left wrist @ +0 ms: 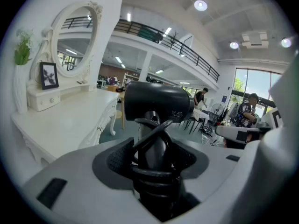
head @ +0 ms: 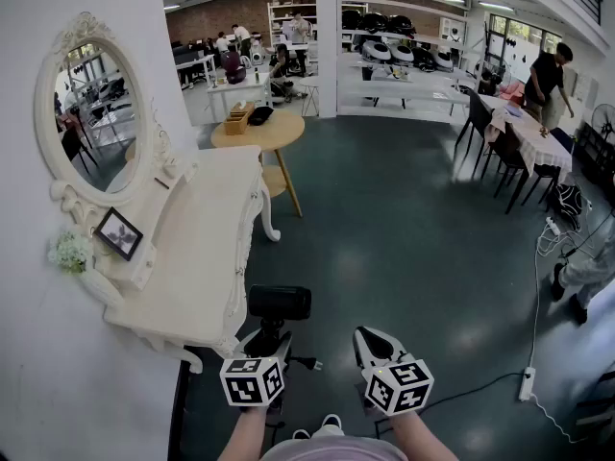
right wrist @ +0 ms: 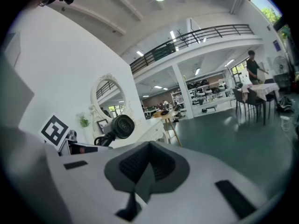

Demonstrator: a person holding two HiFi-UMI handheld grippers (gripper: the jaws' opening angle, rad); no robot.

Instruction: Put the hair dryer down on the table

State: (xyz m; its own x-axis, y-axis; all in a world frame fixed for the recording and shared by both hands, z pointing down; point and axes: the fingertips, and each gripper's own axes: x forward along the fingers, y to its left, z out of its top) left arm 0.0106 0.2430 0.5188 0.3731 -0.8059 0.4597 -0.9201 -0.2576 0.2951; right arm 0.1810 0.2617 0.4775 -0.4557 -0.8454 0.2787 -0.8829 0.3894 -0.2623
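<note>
My left gripper (head: 266,342) is shut on the handle of a black hair dryer (head: 279,303), which stands upright with its barrel level, just off the front corner of the white dressing table (head: 207,248). In the left gripper view the hair dryer (left wrist: 156,101) fills the middle; its cord is wound round the handle between the jaws of the left gripper (left wrist: 154,158). My right gripper (head: 371,342) hovers to the right, shut and empty. In the right gripper view the right gripper (right wrist: 147,166) shows closed pads, with the hair dryer (right wrist: 119,126) off to its left.
On the dressing table stand an oval mirror (head: 91,113), a small photo frame (head: 119,232) and white flowers (head: 69,251). A round wooden table (head: 258,128) stands beyond it. A cable and power strip (head: 527,382) lie on the dark floor at the right. People sit and stand far off.
</note>
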